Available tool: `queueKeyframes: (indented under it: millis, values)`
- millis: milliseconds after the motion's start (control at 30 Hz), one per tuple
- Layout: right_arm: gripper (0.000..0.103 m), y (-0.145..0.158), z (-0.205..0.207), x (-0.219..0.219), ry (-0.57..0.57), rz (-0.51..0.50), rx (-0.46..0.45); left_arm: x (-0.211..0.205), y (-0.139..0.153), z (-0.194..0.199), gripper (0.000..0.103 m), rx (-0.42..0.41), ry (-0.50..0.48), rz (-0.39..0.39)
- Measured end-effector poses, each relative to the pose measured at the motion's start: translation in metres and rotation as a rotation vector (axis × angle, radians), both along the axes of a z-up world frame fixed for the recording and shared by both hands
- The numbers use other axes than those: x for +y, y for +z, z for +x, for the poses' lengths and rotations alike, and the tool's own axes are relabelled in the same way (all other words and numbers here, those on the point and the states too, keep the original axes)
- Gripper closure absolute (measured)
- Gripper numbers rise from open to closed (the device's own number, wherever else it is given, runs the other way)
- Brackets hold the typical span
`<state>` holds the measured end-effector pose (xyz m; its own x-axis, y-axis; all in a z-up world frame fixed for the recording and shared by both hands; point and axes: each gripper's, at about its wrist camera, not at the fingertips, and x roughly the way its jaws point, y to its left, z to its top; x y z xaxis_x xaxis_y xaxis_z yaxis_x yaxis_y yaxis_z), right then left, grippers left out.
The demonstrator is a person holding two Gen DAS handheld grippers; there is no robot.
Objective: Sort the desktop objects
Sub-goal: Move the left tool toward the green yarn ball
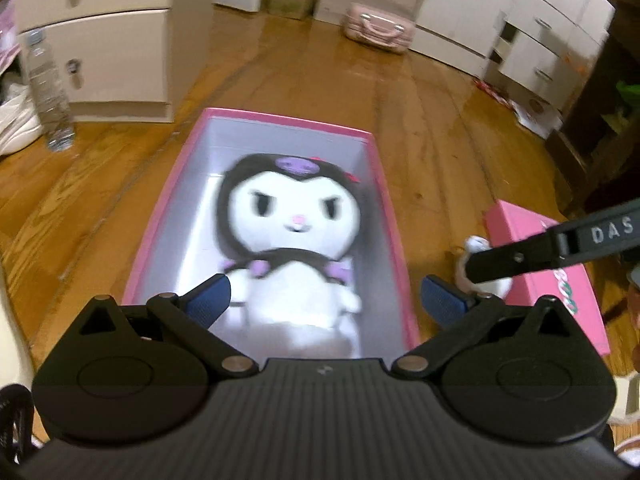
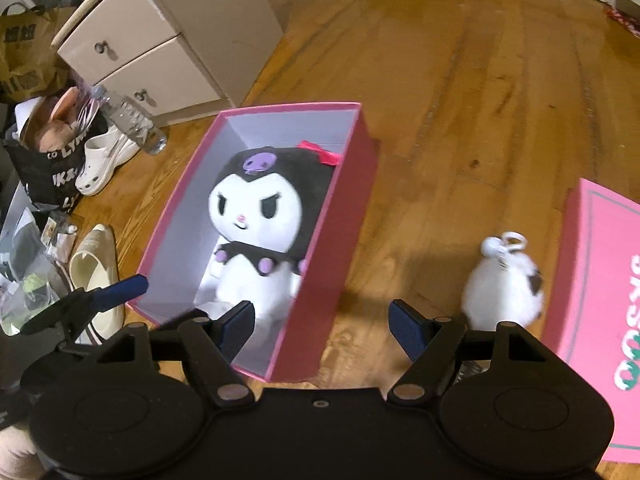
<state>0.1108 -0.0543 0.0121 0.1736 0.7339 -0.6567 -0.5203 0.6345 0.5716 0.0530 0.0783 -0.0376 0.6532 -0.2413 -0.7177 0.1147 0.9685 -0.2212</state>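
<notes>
A black-and-white plush doll (image 1: 296, 236) (image 2: 256, 220) with a purple skull badge lies face up in an open pink box (image 1: 158, 216) (image 2: 352, 184) on the wood floor. My left gripper (image 1: 326, 298) hovers open over the box's near end, and its pads are clear of the doll. My right gripper (image 2: 324, 328) is open above the box's near right corner, holding nothing. A small white fluffy keychain toy (image 2: 504, 284) (image 1: 476, 246) lies on the floor right of the box. The pink lid (image 2: 600, 280) (image 1: 520, 224) lies beyond it. A right finger (image 1: 516, 258) shows in the left wrist view.
A beige two-drawer cabinet (image 2: 160, 40) (image 1: 112, 40) stands behind the box on the left, with a clear water bottle (image 2: 132, 120) (image 1: 46, 88) beside it. Shoes (image 2: 100, 160) and bags (image 2: 28, 52) crowd the left side. A pink case (image 1: 376, 28) and dark furniture (image 1: 600, 120) stand farther back.
</notes>
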Motion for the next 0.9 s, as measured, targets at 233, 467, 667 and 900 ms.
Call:
queueKeyframes:
  millis: [233, 467, 667, 900]
  values:
    - [0.024, -0.009, -0.009, -0.033, -0.018, -0.024, -0.011, -0.057, 0.01, -0.007, 0.0, -0.031, -0.059, 0.072]
    - [0.024, -0.029, -0.011, -0.074, -0.057, -0.035, -0.007, -0.1, 0.008, -0.013, 0.0, -0.022, -0.135, 0.066]
    - [0.024, -0.039, -0.012, -0.093, -0.091, -0.044, 0.015, -0.122, 0.009, -0.017, 0.0, -0.02, -0.176, 0.074]
    - [0.024, -0.049, -0.015, -0.112, -0.111, -0.081, 0.045, -0.144, 0.003, -0.018, 0.0, 0.016, -0.209, 0.068]
